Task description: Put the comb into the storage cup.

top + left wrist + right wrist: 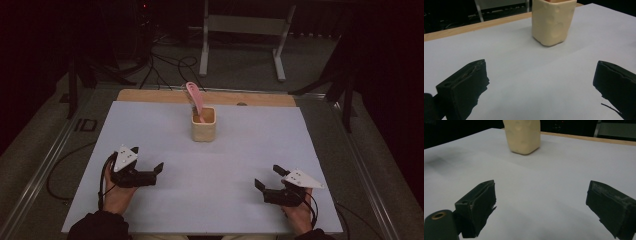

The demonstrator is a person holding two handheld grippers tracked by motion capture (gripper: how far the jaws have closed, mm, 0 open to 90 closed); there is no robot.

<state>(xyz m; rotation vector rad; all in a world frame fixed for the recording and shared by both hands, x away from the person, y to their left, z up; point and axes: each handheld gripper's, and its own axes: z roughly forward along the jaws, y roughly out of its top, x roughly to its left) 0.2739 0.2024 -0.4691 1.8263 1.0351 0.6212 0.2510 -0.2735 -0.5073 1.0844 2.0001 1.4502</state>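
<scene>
Table (150, 150): white matte sheet over a wood board, bare wood strip along the 12 o'clock edge. Flat, smooth, low grip, so anything pushed sideways will likely slide.

Cup (203, 125): stands upright just past table centre toward 12 o'clock. Cream, squarish with rounded corners, walls lumpy and dimpled, looks like soft plastic or glazed clay; cannot tell which. Open top.

Left gripper (160, 169) at 8 o'clock, right gripper (266, 177) at 4 o'clock, both low over the sheet and well apart from the cup. Jaws on each spread wide, nothing between them. Jaw pads black, blocky, edges ragged and worn. Both point toward the cup.

Spoon (195, 100): pink, slim, smooth plastic by the look of it. It stands in the cup, handle leaning toward 11 o'clock and rising above the rim.

Step in hand, as judged: the reach toward cup and spoon.
- Steady the cup with one gripper across its flat sides, not the corners; light squeeze, the wall may give.
- Take the spoon handle above the rim with the other, pads square on its flat faces.
- Lift along the handle's lean to avoid tipping the cup.
</scene>
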